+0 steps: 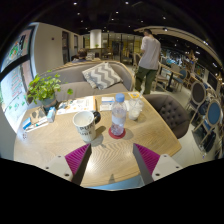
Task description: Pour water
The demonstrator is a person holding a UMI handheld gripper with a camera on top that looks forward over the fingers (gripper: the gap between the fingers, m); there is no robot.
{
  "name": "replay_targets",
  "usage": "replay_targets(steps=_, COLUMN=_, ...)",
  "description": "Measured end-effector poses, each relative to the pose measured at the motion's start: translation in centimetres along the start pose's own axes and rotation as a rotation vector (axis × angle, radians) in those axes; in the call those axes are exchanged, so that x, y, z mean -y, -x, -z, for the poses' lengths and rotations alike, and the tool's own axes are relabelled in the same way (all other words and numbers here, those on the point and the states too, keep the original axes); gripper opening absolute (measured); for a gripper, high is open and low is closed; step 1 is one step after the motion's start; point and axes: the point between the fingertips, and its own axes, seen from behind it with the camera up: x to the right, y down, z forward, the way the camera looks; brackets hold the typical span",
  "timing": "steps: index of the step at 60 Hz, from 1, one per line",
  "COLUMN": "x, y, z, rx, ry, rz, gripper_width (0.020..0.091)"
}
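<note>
The gripper (pixel 112 158) hovers with fingers apart above the round wooden table (pixel 150 135). Just ahead stand a clear plastic water bottle (pixel 118 116) and, beside it, a patterned paper cup (pixel 86 126). Centring on the bottle's body before closing would likely give a steadier pour.

Single tongs-mounted view looks forward and slightly down across a nearby table (pixel 150 135).

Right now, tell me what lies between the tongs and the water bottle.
Only bare wooden table. In the gripper view, the open tongs sit short of the water bottle, nothing between; the paper cup stands beside the bottle.
</note>
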Motion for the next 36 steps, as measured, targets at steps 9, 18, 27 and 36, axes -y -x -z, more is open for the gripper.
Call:
replay_targets(steps=9, x=-1.2, y=3.0, z=6.3, rx=0.017, ry=-0.001, rz=0.014, gripper_width=0.0854)
replay_targets(steps=18, x=-1.6, y=5.0, z=9.5, rx=0.017, ry=-0.019, rz=0.041, gripper_width=0.0857)
replay_targets(steps=27, x=-1.9, y=5.4, z=10.6, rx=0.019, ry=-0.016, rz=0.041, gripper_width=0.0851)
replay_targets(steps=36, x=-1.2, y=4.9, z=10.2, rx=-0.001, ry=-0.037, rz=0.083, gripper_width=0.0854)
